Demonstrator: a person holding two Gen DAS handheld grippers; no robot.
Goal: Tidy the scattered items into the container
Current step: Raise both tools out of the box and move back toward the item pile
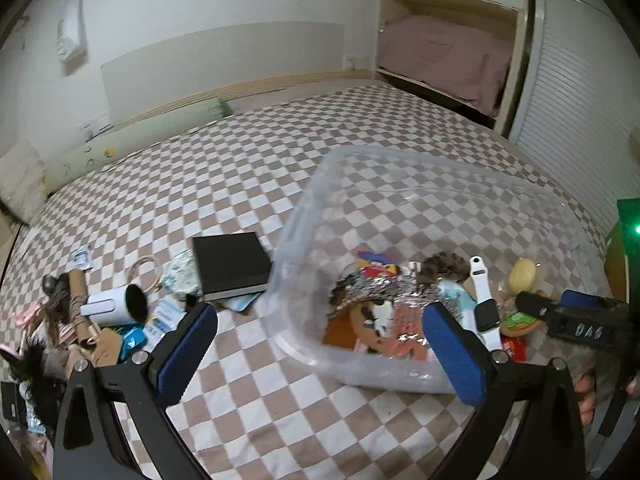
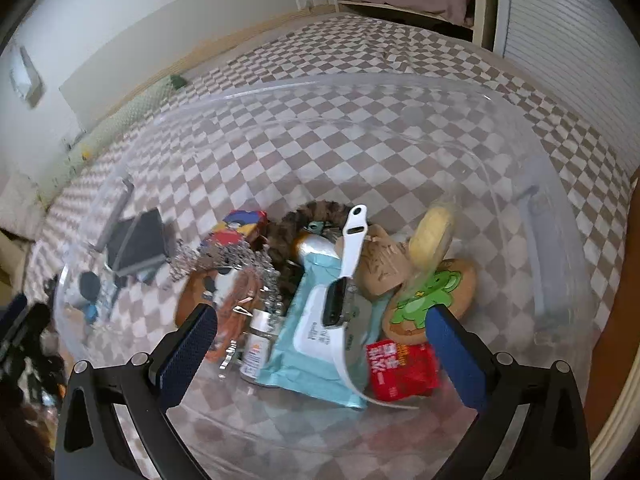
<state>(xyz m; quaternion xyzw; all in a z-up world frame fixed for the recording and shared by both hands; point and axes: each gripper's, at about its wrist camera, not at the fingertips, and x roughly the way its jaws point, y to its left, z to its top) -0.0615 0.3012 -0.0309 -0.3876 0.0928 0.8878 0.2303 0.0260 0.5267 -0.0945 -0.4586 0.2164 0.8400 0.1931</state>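
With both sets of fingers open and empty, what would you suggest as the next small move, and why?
Probably swing the left gripper towards the pile outside the clear container, for instance the white cup lying on its side. It seems the nearest easy item, while the watch already lies inside.

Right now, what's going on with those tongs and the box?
Both tongs open, empty. Right tongs over clear plastic container, half filled. Left tongs beside it. Black notebook, white cup still out.
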